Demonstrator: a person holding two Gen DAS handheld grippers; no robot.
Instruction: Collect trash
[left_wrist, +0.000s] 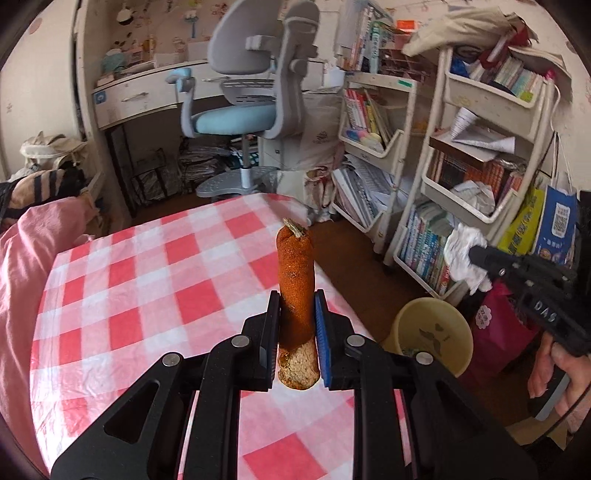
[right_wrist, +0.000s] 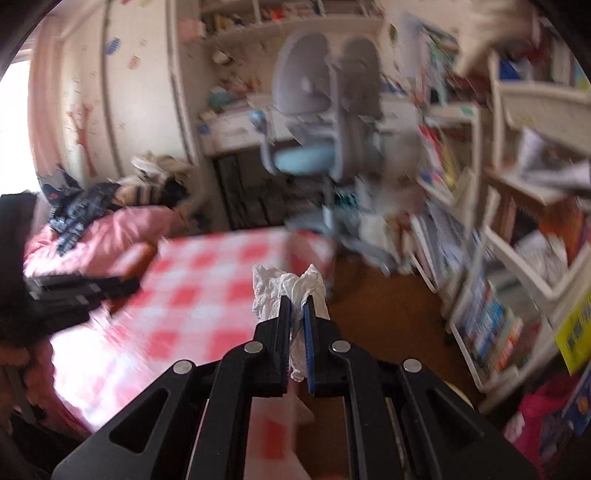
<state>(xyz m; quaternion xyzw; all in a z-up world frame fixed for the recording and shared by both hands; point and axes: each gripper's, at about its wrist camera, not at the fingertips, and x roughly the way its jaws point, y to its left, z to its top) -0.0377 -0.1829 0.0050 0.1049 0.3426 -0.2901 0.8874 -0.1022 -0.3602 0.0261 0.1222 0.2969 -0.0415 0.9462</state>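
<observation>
overhead, left claw (left_wrist: 295, 299) pinches orange peel (left_wrist: 295, 280); right claw (right_wrist: 297, 301), blurred, apparently clamps tissue (right_wrist: 273, 291).

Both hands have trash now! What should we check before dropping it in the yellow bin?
1. Left hand-held gripper shut on the orange peel: ok.
2. Right hand-held gripper shut on the crumpled tissue: ok.
3. Yellow bin in view, open-topped, on the floor beside the table: ok.
4. Either piece above the bin: not ok, the peel is over the checked tablecloth.
5. Room left in the bin: cannot tell.
</observation>
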